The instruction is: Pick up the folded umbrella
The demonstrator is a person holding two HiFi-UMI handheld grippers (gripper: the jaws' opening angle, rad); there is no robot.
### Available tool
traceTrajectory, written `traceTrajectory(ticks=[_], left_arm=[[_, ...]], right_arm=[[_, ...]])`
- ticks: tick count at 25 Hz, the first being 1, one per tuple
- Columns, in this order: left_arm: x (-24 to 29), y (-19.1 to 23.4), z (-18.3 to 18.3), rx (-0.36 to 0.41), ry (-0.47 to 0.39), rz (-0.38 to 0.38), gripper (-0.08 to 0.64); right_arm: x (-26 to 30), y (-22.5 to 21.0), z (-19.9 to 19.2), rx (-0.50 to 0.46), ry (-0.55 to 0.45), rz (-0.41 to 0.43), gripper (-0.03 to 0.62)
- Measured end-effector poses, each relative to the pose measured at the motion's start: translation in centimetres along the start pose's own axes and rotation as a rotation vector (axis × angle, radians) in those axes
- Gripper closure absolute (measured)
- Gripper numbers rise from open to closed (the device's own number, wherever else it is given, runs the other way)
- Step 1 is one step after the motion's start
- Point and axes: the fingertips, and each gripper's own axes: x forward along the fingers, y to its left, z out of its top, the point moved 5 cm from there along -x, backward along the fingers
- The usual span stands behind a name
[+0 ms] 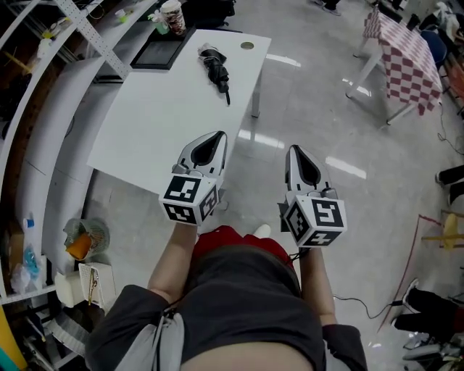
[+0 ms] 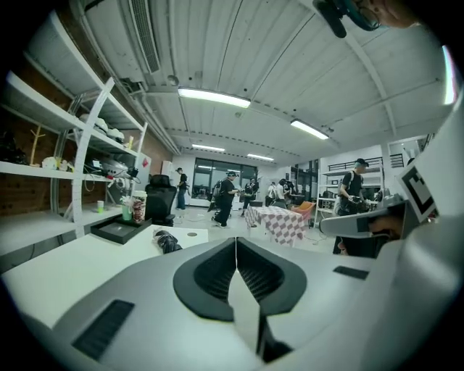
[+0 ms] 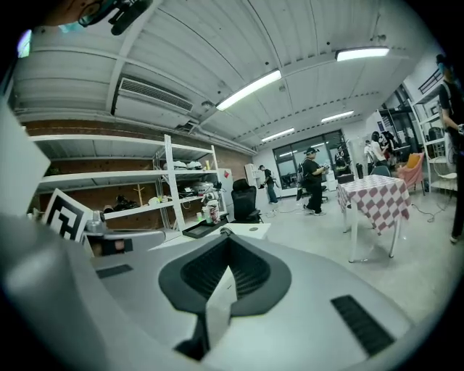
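The folded black umbrella (image 1: pixel 215 71) lies on the far part of the white table (image 1: pixel 159 123), near a round cable hole. My left gripper (image 1: pixel 216 138) hovers over the table's near edge, well short of the umbrella, its jaws shut with nothing between them. My right gripper (image 1: pixel 296 151) is held beside it over the floor, right of the table, also shut and empty. In the left gripper view the umbrella (image 2: pixel 167 241) shows far ahead, left of the closed jaw tips (image 2: pixel 235 239). In the right gripper view the closed tips (image 3: pixel 228 238) point toward the table's far end (image 3: pixel 250 230).
A black tray (image 1: pixel 161 51) and a paper cup (image 1: pixel 172 16) sit at the table's far left corner. Shelving (image 1: pixel 43 80) runs along the left. A checkered-cloth table (image 1: pixel 406 58) stands far right. An office chair (image 2: pixel 159 199) and several people stand beyond the table.
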Motion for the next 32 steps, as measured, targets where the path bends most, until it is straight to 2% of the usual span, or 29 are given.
traceTrajectory(ticks=[8,11,18,23,32], left_arm=[[2.0,-1.5,0.7,-0.005,-0.008,0.121,0.545],[2.5,-1.8,1.0,0.016,-0.004,0.167,0.545],[3.7,-1.3,1.6,0.007,-0.008,0.244,0.543],[4.8,-0.3,1.8,-0.004,-0.004,0.295,0.543],[8.1,1.7,2.3,-0.029,-0.004,0.322,0.541]], right_arm=[[0.5,-4.0,1.0,-0.020,0.005,0.065,0.574],[0.7,-5.0,1.0,-0.012,0.010,0.081,0.574],[1.6,-6.4,1.0,-0.014,0.028,0.130,0.574],[2.2,-7.7,0.9,-0.006,0.035,0.130,0.574],[5.2,-9.1,1.7,-0.028,0.040,0.144,0.574]])
